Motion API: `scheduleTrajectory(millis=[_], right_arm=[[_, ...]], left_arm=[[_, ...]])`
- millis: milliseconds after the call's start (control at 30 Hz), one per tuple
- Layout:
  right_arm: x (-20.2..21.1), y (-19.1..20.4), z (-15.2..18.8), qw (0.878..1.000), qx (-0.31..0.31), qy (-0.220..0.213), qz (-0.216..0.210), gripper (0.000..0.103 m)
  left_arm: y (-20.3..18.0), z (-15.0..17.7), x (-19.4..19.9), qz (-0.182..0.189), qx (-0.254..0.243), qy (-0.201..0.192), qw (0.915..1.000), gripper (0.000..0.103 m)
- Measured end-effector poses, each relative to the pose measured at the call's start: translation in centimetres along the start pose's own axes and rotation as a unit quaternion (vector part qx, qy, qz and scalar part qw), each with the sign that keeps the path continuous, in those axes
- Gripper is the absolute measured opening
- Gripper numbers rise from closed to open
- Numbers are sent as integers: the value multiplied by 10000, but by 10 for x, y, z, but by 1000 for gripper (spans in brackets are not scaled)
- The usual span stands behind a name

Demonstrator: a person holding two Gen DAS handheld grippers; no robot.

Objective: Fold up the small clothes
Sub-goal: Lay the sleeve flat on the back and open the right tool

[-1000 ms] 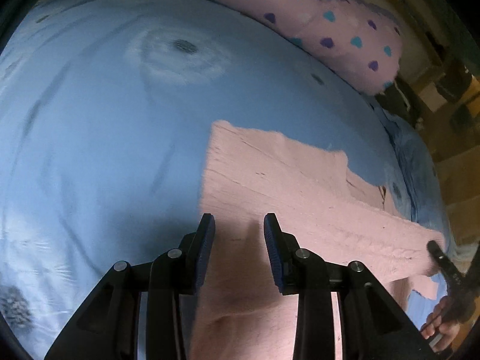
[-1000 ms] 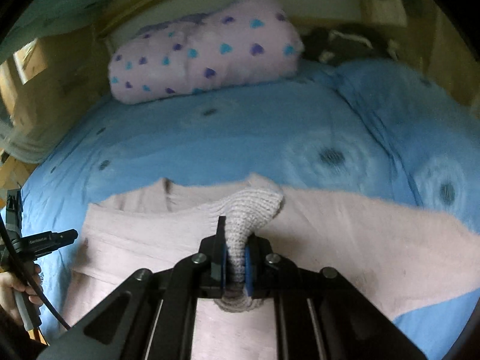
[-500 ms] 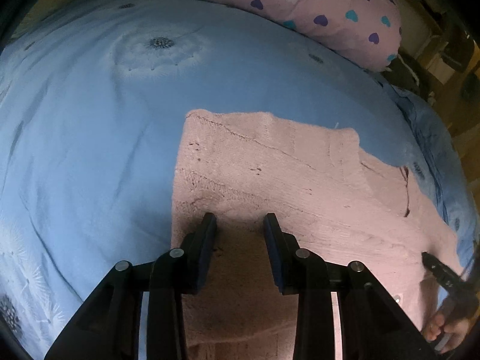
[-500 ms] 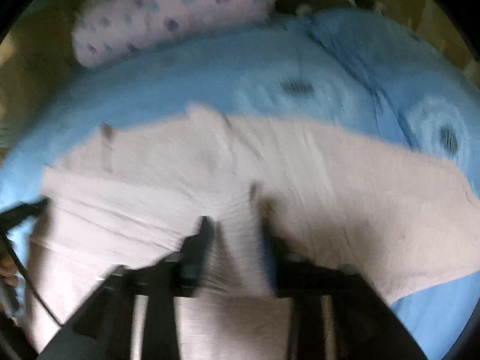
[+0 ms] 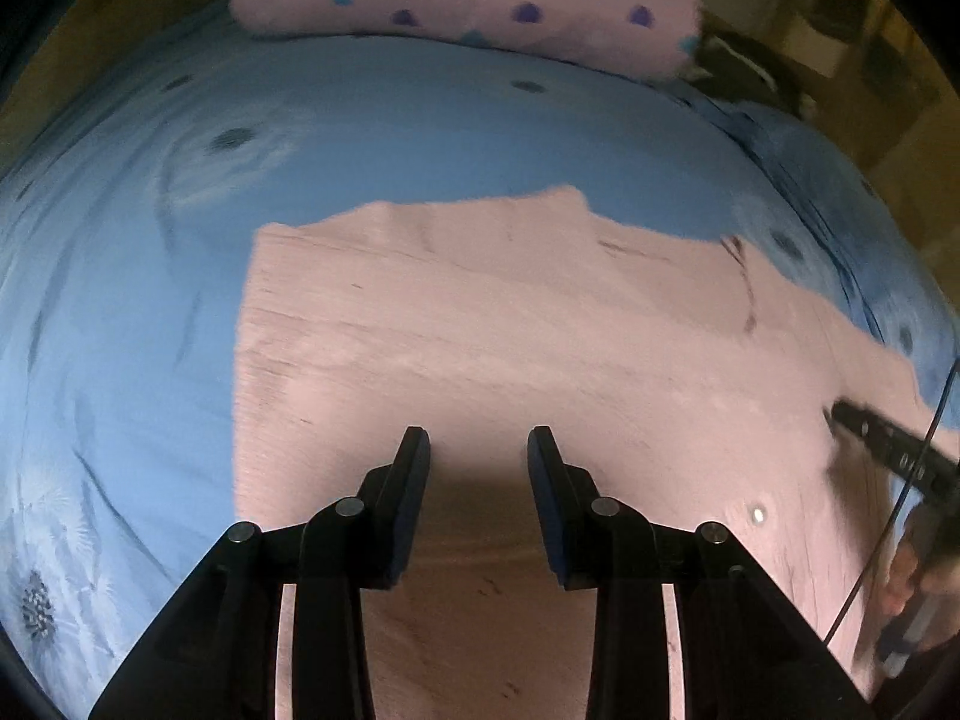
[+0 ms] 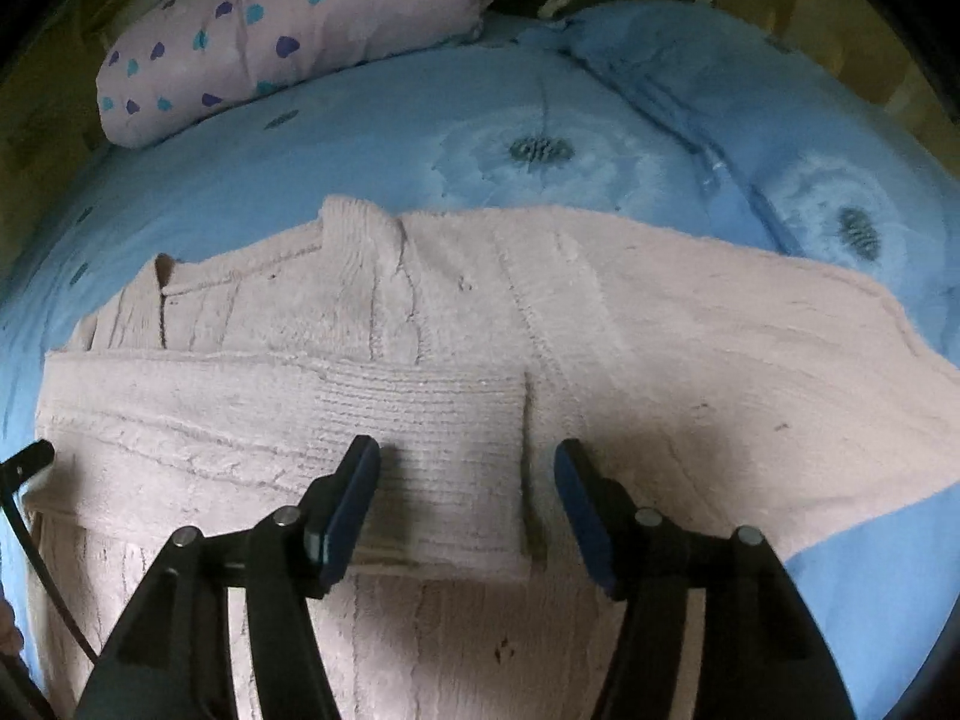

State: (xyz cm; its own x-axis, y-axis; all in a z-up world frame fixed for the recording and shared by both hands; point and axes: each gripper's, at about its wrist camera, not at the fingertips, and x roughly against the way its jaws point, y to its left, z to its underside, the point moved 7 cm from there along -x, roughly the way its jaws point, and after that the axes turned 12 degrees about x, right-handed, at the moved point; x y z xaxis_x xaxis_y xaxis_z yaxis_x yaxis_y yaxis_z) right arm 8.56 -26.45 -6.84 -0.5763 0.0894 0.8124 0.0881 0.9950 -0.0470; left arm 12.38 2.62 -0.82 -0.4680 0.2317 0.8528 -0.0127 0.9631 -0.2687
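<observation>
Pink sweater (image 6: pixel 600 324) flat on blue bedspread (image 6: pixel 372 138), long axis left-right. Sleeve (image 6: pixel 336 420) folded across body, cuff dead ahead of right gripper (image 6: pixel 467 463), fingers wide apart, gripping nothing. Left gripper (image 5: pixel 479 450) over sweater's left side, fingers also apart, empty. Right nearer cuff. Soft quilted surface; spotted pillow (image 6: pixel 288 30) far back, clutter beyond.

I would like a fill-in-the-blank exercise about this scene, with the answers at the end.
1. The pink sweater lies on a ____ bedsheet.
2. The right tongs are ____, above the folded sleeve cuff.
3. The left tongs hold ____.
4. The pillow has a pattern of ____.

Answers: blue; open; nothing; hearts
</observation>
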Motion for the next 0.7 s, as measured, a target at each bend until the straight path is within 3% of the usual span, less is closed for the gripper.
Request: scheduleTrajectory(millis=[200, 333, 533, 700], right_arm=[[38, 19, -2, 9955, 686, -481, 453, 70], [53, 31, 0, 9933, 884, -628, 388, 76], [46, 35, 18, 9947, 935, -389, 154, 78], [37, 9, 24, 9984, 458, -308, 89, 78]], left_arm=[[-5, 13, -11, -173, -113, 99, 9997, 13], [-8, 12, -9, -65, -93, 115, 9999, 13], [-24, 11, -4, 177, -84, 0, 9998, 13], [-45, 13, -11, 263, -181, 41, 9995, 13]])
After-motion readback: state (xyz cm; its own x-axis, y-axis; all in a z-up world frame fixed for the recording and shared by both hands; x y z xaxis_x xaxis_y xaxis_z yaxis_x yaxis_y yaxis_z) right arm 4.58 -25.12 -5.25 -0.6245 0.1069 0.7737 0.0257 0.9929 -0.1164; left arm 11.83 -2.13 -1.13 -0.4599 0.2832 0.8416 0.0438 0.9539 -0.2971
